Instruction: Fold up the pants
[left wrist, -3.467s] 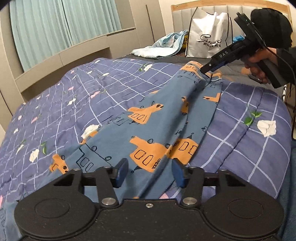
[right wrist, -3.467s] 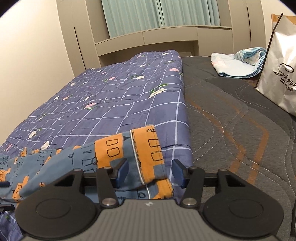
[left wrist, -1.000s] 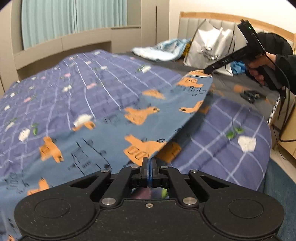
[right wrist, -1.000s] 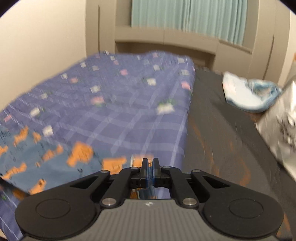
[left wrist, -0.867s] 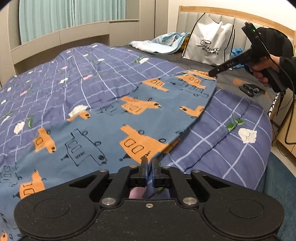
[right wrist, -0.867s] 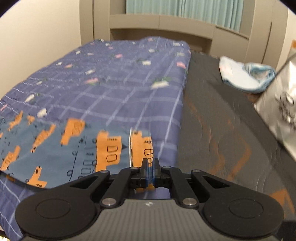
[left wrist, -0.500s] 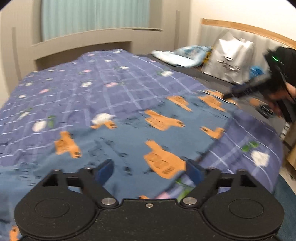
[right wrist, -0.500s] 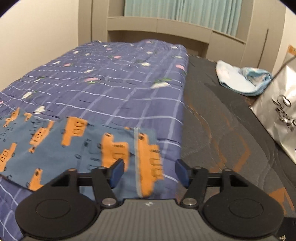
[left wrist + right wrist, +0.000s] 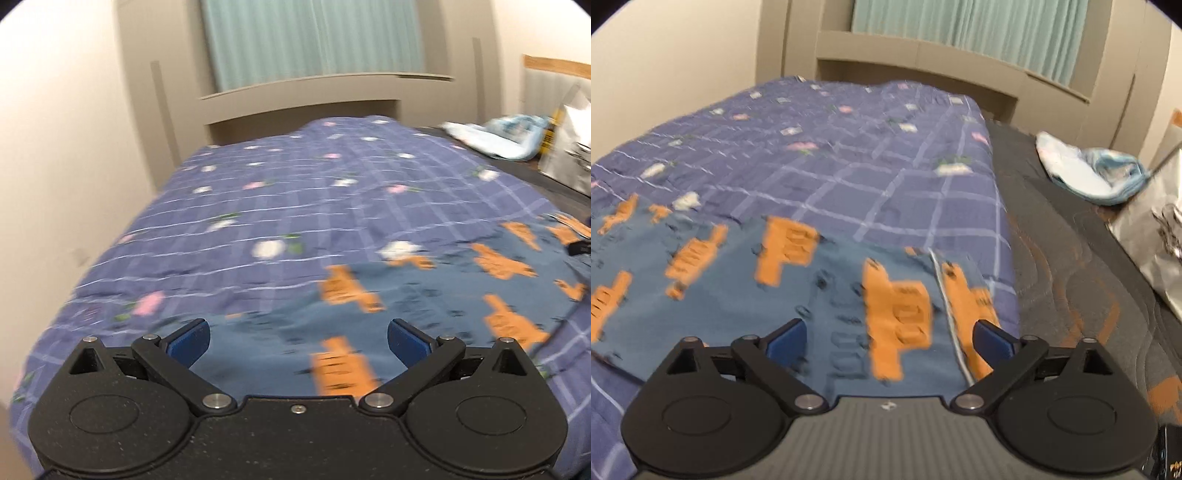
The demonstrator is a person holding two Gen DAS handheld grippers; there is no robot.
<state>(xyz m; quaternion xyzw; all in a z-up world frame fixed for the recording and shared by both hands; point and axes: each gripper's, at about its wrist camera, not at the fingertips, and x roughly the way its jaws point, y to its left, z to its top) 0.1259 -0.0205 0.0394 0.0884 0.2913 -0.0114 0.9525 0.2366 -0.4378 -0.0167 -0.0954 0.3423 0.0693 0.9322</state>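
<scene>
Both tongs [image 9: 298, 341] [image 9: 889, 338] released, spread above pants [image 9: 827, 291].

**No legible text**

Nothing readable in either view. Dark marks on the silver bag [image 9: 1160, 236] at the right edge, too blurred to make out. Small yellowish print on a black object [image 9: 1172, 466] in the right wrist view's bottom corner, also unreadable.

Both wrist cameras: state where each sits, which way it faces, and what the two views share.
Left wrist: on the left gripper, open above the pants, facing across the quilt toward the curtain.
Right wrist: on the right gripper, open over the pants' hem, facing across the bed toward the curtain; dark mattress on the right.
Shared: pants, quilt, curtain, light blue cloth, white bag.
</scene>
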